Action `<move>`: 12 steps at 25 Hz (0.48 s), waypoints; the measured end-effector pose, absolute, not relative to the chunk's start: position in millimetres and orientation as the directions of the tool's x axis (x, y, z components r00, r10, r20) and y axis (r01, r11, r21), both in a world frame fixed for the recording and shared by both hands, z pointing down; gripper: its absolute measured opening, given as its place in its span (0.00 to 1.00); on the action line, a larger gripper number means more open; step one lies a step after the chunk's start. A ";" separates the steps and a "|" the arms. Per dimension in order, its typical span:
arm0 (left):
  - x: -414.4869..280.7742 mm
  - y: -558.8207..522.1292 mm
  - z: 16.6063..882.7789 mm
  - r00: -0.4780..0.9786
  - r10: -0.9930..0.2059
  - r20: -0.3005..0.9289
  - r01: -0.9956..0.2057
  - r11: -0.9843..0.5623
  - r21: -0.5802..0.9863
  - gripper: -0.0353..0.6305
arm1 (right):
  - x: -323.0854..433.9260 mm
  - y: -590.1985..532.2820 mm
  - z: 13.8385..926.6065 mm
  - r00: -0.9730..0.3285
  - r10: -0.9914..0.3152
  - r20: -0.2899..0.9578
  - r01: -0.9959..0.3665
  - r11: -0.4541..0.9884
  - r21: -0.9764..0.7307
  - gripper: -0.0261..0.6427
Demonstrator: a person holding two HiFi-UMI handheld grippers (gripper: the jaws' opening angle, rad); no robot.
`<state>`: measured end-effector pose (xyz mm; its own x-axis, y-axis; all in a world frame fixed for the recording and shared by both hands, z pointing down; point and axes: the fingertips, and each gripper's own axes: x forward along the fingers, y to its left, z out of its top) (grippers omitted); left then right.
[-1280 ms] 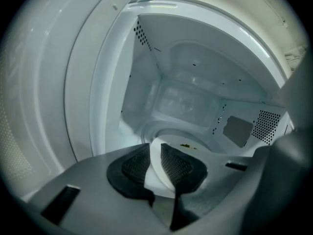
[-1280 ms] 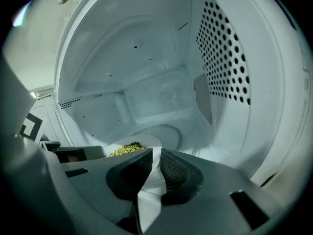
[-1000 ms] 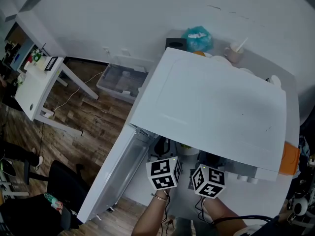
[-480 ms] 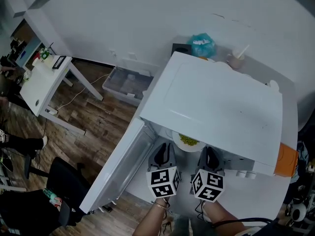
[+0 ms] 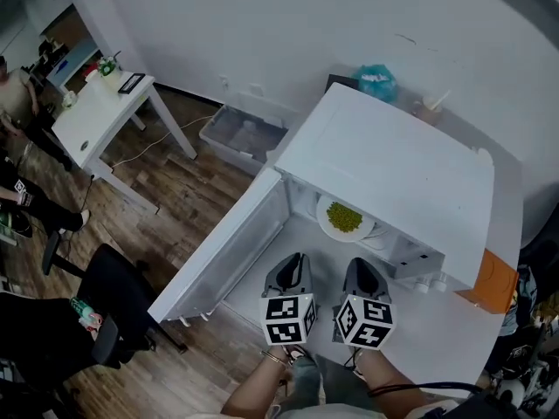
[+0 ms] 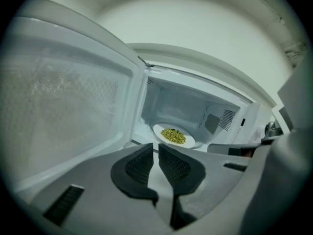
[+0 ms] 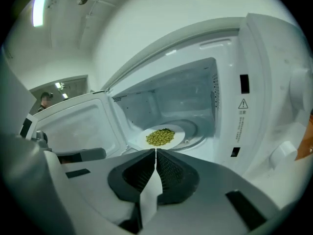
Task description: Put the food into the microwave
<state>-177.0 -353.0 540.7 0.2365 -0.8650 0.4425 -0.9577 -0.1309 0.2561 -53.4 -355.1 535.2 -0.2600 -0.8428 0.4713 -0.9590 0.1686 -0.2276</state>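
Inside: food [image 5: 344,217] [image 6: 173,135] [image 7: 160,136], a heap of small green pieces on a white plate [image 5: 327,223] [image 6: 188,142] [image 7: 178,132], lying on the microwave [image 5: 384,168] [image 6: 195,104] [image 7: 186,94] floor near the front of the cavity.

Door [image 5: 223,251] [image 6: 63,106] [image 7: 80,124]: swung fully open to the left.

Left gripper [image 5: 293,260] [image 6: 155,148]: in front of the opening, apart from the plate; pads drawn almost together with only a thin slit between, nothing pinched.

Right gripper [image 5: 362,264] [image 7: 155,153]: just beside the left one, aimed at the plate; pads pressed together, empty.

Behind the microwave: teal bag [image 5: 376,81].

On the floor to the left: clear bin [image 5: 238,136], white table [image 5: 92,125].
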 end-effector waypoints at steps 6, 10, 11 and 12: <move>-176.3 -310.3 520.0 0.241 -0.873 0.425 -0.955 -0.135 0.263 0.06 | -69.0 -317.5 517.8 -0.326 -0.822 0.467 -0.944 0.260 -0.203 0.07; -175.8 -284.1 505.9 0.246 -0.877 0.413 -0.955 -0.145 0.260 0.06 | -75.5 -294.3 505.7 -0.357 -0.815 0.457 -0.934 0.305 -0.185 0.07; -174.8 -277.7 501.9 0.248 -0.878 0.410 -0.954 -0.148 0.259 0.06 | -76.2 -288.5 502.1 -0.363 -0.813 0.456 -0.932 0.314 -0.182 0.07; -173.8 -272.2 497.8 0.249 -0.879 0.407 -0.954 -0.151 0.258 0.06 | -77.0 -283.5 498.2 -0.370 -0.811 0.453 -0.929 0.323 -0.179 0.07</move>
